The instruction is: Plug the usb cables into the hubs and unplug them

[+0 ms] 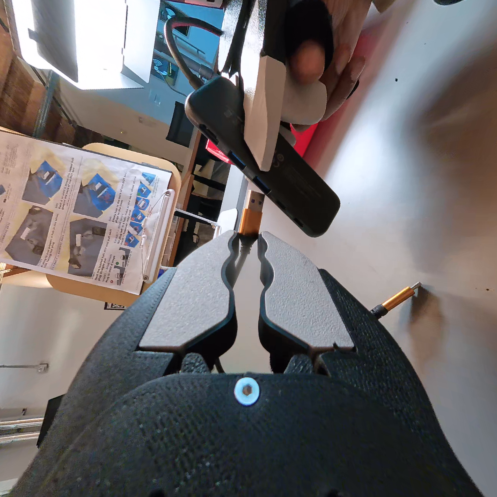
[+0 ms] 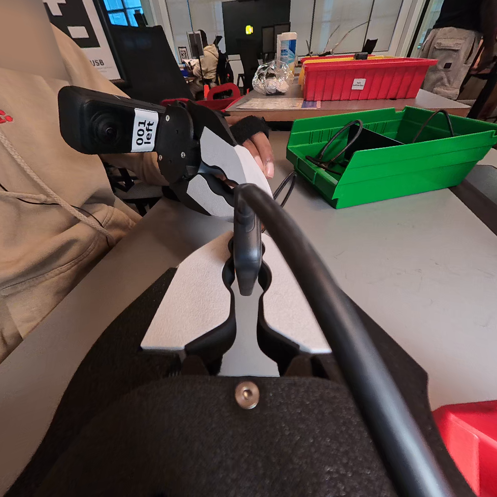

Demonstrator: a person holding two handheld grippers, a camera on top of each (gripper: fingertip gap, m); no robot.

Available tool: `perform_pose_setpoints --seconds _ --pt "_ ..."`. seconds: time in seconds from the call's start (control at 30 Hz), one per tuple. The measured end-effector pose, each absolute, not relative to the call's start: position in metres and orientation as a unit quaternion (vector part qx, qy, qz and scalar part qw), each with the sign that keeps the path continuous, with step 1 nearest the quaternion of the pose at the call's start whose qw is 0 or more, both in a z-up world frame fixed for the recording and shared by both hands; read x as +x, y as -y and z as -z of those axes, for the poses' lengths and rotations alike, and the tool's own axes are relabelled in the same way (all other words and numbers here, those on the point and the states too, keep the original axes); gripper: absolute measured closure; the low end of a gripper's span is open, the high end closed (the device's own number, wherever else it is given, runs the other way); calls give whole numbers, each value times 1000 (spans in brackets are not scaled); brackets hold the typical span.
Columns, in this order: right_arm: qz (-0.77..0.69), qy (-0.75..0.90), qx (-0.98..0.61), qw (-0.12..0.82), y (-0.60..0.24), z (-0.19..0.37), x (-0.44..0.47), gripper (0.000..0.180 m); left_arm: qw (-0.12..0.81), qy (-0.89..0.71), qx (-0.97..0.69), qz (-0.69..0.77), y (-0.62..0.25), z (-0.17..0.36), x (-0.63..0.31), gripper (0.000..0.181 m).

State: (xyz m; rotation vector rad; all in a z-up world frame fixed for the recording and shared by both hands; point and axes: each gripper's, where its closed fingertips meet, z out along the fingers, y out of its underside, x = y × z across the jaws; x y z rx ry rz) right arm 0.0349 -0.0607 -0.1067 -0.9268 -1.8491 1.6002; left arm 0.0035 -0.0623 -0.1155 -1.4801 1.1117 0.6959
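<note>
My left gripper [image 1: 248, 238] is shut on a USB cable's orange-collared plug [image 1: 251, 215]. Its metal tip points at the blue ports on the edge of a dark grey hub [image 1: 295, 183], a short gap away. The other gripper's white finger [image 1: 265, 118] clamps that hub above the table. In the right wrist view my right gripper [image 2: 247, 248] is shut on the hub [image 2: 246, 258], seen end-on, with its thick black lead [image 2: 309, 269] arching toward the camera. The left gripper [image 2: 215, 172] shows beyond it. The cable's other orange plug [image 1: 398, 297] lies on the table at right.
A green bin [image 2: 390, 158] holding black cables stands on the grey table [image 2: 376, 269] at the far right. A red bin corner [image 2: 468, 441] is at the lower right. A clipboard with an instruction sheet [image 1: 80, 209] stands beyond the table edge. A person's beige sleeve [image 2: 40, 215] fills the left.
</note>
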Motion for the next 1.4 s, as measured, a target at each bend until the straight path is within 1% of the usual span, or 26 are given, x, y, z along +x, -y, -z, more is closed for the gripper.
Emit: perform_pose_setpoints --seconds 0.03,0.3,0.5,0.73,1.13,1.4 --pt "-589 683 -343 261 60 107 35 166 550 -470 -625 -293 62 115 4 168" --pt "-529 703 -371 297 49 118 27 166 528 -478 -645 -278 60 127 1 168" --pt "-449 729 -411 314 42 137 14 166 490 -464 -675 -299 51 145 -15 168" --pt "-391 741 -442 320 42 151 3 167 459 -461 -689 -321 47 156 -24 168" --pt "-412 733 -438 318 43 148 5 167 470 -469 -682 -307 50 153 -21 168" --pt "-397 746 -436 309 47 154 4 167 447 -478 -693 -302 51 161 -22 168"
